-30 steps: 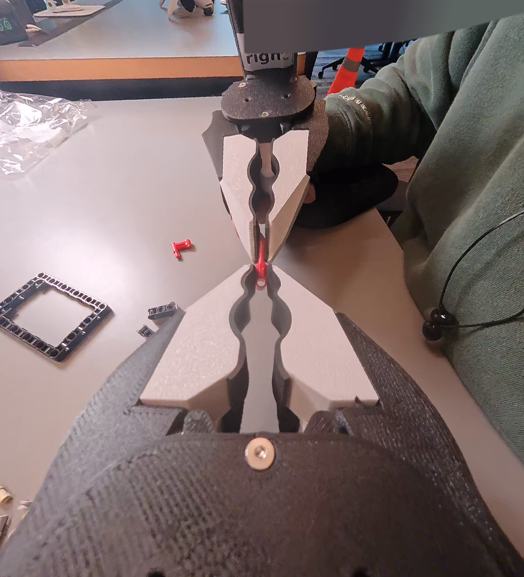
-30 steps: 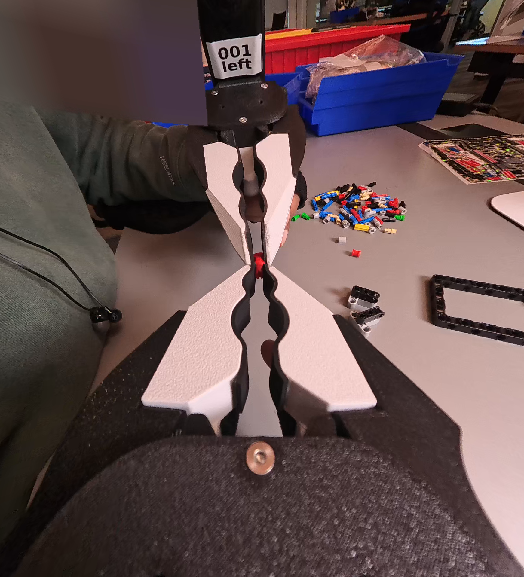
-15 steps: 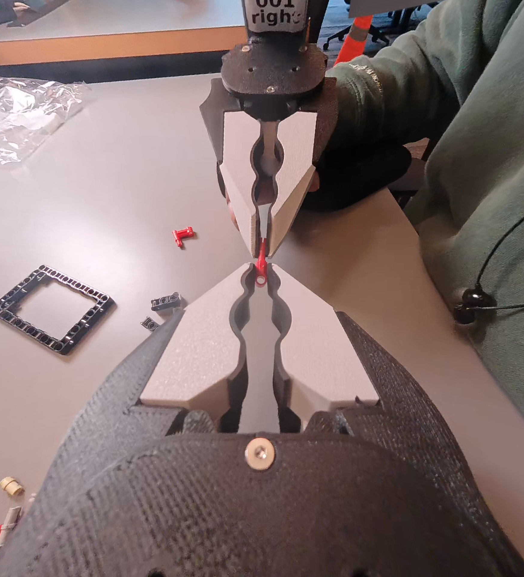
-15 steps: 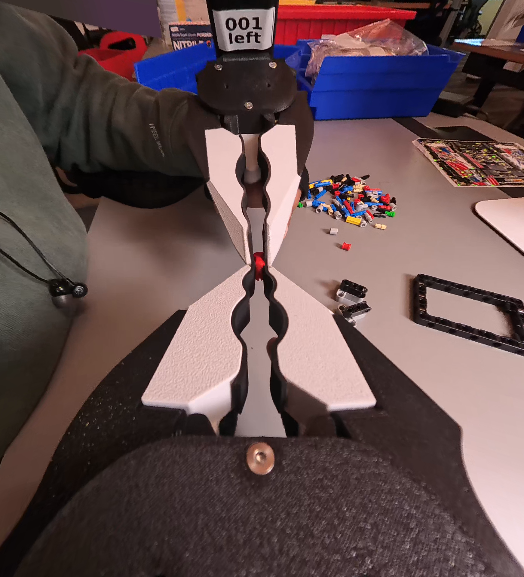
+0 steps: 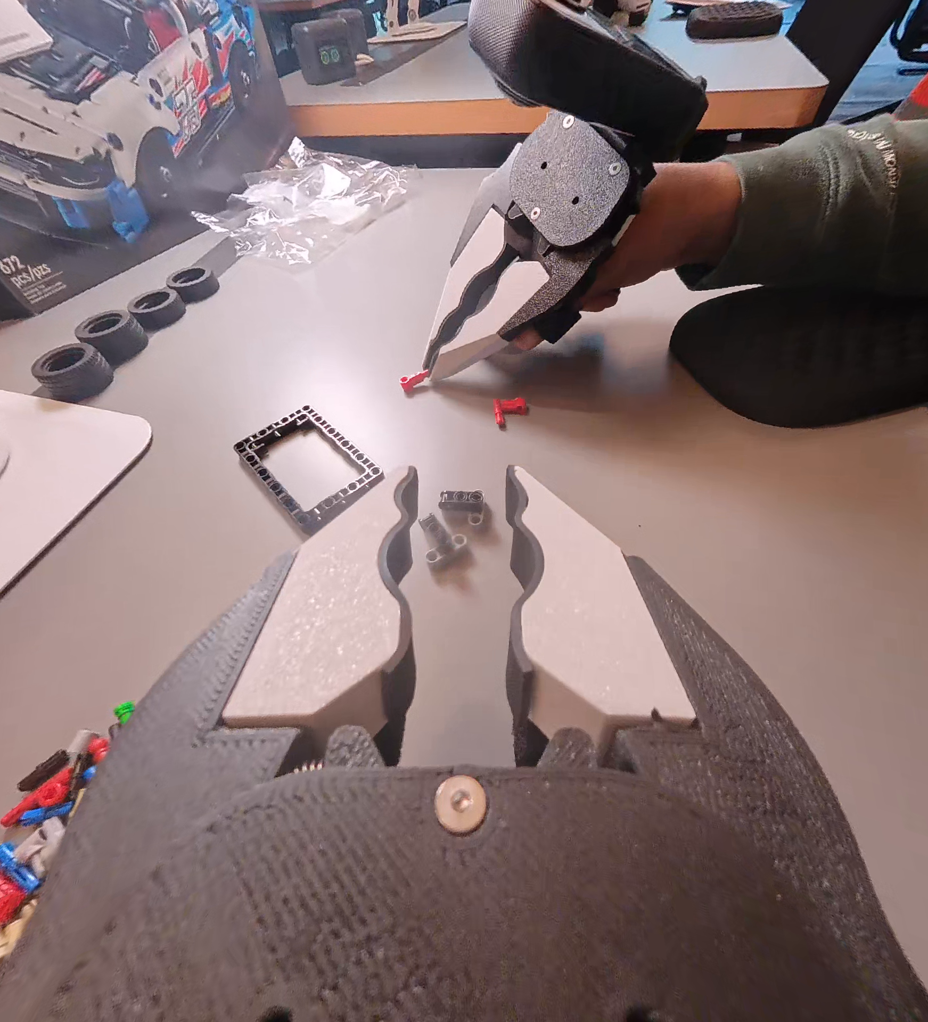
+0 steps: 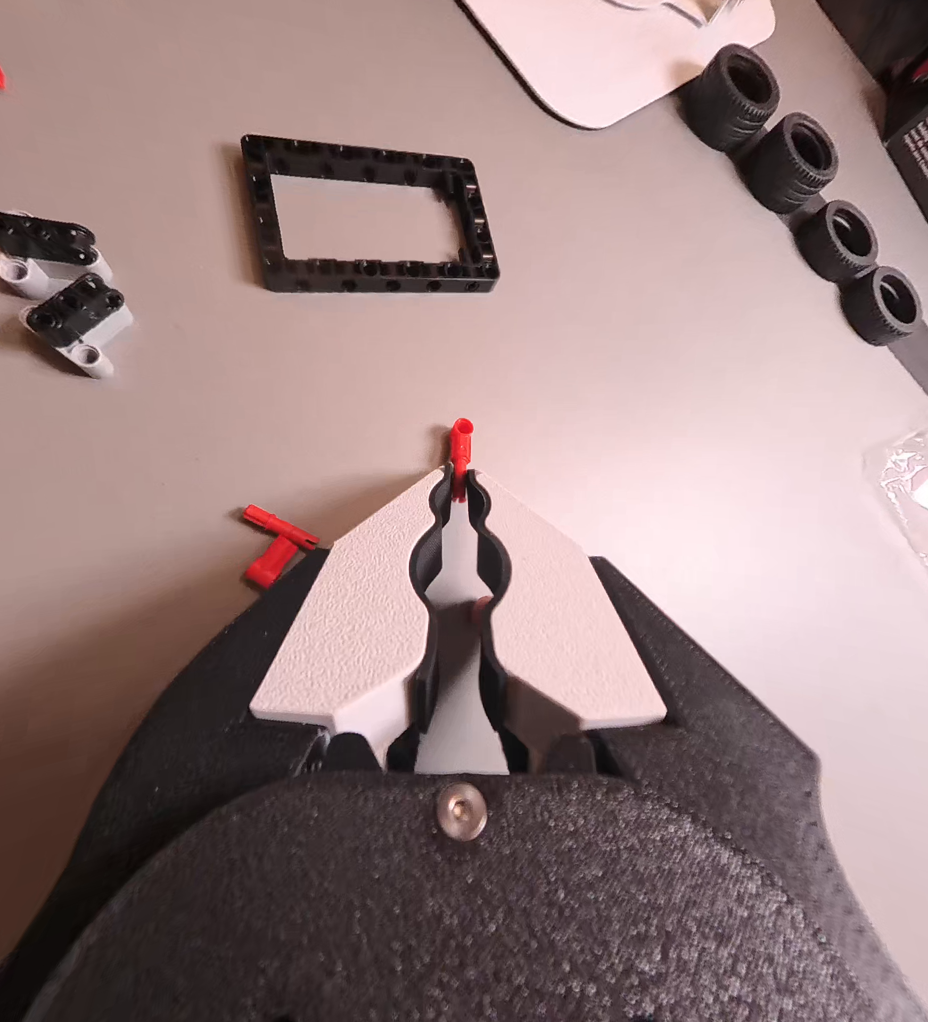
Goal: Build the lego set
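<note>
**Holding a red pin at the tabletop**

Spreading under everything is the grey table [image 5: 727,580], the largest thing in both views. At its far left stands the dark set box [image 5: 91,138] printed with a white car, and beside that a crumpled clear plastic bag [image 5: 312,204]. A white rounded board [image 5: 35,486] lies at the left edge, with four black tyres [image 5: 118,326] in a row between it and the box.

Next in size, the left gripper [image 5: 459,481] hangs over the table with its jaws spread wide and nothing between them. The right gripper [image 6: 461,478], held by a hand in a green sleeve [image 5: 865,210], points tip-down at the table with its jaws drawn narrow, pinching a small red pin [image 6: 460,442] whose free end sticks out past the tips, at or just above the surface.

A black rectangular frame [image 6: 367,276] lies flat, well apart from the right gripper's tips. Two small black-and-grey connector pieces [image 5: 453,520] lie beyond the left gripper, framed by its open jaws. A loose red connector [image 6: 276,545] rests just beside the right gripper's left finger. A pile of small coloured pieces [image 5: 24,829] sits at the lower left of the left wrist view.
</note>
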{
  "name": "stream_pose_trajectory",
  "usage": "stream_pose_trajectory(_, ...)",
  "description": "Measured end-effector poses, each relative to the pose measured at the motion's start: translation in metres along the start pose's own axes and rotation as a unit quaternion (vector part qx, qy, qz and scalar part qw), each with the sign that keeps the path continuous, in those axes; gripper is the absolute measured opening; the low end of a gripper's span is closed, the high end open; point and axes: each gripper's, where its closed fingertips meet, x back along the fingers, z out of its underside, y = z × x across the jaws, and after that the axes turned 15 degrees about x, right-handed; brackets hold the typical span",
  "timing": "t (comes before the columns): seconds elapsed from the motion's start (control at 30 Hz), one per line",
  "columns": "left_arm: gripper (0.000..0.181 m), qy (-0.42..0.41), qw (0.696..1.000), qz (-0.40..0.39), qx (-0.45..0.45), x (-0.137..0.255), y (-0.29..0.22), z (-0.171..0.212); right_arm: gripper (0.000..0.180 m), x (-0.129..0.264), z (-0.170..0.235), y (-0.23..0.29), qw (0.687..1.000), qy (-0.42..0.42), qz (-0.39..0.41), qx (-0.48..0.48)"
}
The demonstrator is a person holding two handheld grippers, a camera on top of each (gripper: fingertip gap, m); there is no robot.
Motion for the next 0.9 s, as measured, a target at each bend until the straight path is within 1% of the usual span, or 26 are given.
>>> stream_pose_trajectory(0.03,0.031,0.002,1.0,0.003,0.005,0.0,0.0,0.001,0.007,0.0,-0.001,0.0,1.0,0.0,-0.003,-0.004)
stream_pose_trajectory(0.07,0.032,0.005,1.0,0.005,0.01,-0.001,0.0,0.002,0.011,0.002,-0.002,0.001,1.0,-0.008,-0.011,-0.01)
stream_pose_trajectory(0.13,0.032,0.007,1.0,0.007,0.017,-0.001,0.0,0.003,0.014,0.015,-0.006,-0.002,0.999,-0.04,-0.022,-0.028)
stream_pose_trajectory(0.2,0.032,0.008,1.0,0.007,0.02,-0.001,0.001,0.003,0.012,0.037,-0.017,0.003,0.993,-0.104,-0.055,-0.018)
stream_pose_trajectory(0.23,0.033,0.009,1.0,0.007,0.021,-0.002,0.001,0.004,0.011,0.045,-0.016,0.01,0.991,-0.112,-0.079,-0.01)
stream_pose_trajectory(0.27,0.032,0.011,1.0,0.008,0.021,-0.002,0.001,0.004,0.013,0.051,-0.009,0.023,0.988,-0.1,-0.117,-0.004)
stream_pose_trajectory(0.3,0.032,0.013,1.0,0.009,0.023,-0.003,0.001,0.005,0.019,0.054,-0.004,0.036,0.985,-0.085,-0.148,-0.007)
stream_pose_trajectory(0.37,0.031,0.02,0.999,0.013,0.025,-0.005,-0.001,0.008,0.022,0.052,-0.003,0.052,0.983,-0.078,-0.166,-0.017)
stream_pose_trajectory(0.43,0.03,0.026,0.999,0.014,0.022,-0.007,-0.002,0.011,0.025,0.046,0.0,0.062,0.985,-0.05,-0.165,-0.004)
stream_pose_trajectory(0.53,0.03,0.034,0.999,0.013,0.017,-0.009,-0.003,0.015,0.024,0.035,-0.002,0.061,0.989,-0.021,-0.144,0.01)
stream_pose_trajectory(0.6,0.029,0.037,0.999,0.011,0.014,-0.01,-0.004,0.016,0.01,0.033,-0.003,0.062,0.989,-0.007,-0.145,0.019)
stream_pose_trajectory(0.63,0.029,0.037,0.999,0.011,0.012,-0.01,-0.004,0.016,0.008,0.032,-0.004,0.063,0.989,-0.002,-0.146,0.02)
stream_pose_trajectory(0.8,0.029,0.046,0.999,0.014,0.012,-0.011,-0.005,0.02,0.008,0.037,-0.014,0.082,0.986,0.008,-0.166,-0.007)
stream_pose_trajectory(0.83,0.029,0.048,0.999,0.016,0.012,-0.012,-0.006,0.021,0.01,0.038,-0.019,0.09,0.985,0.002,-0.171,-0.012)
stream_pose_trajectory(0.9,0.028,0.055,0.998,0.021,0.013,-0.013,-0.008,0.023,0.021,0.044,-0.033,0.11,0.979,-0.02,-0.202,-0.015)
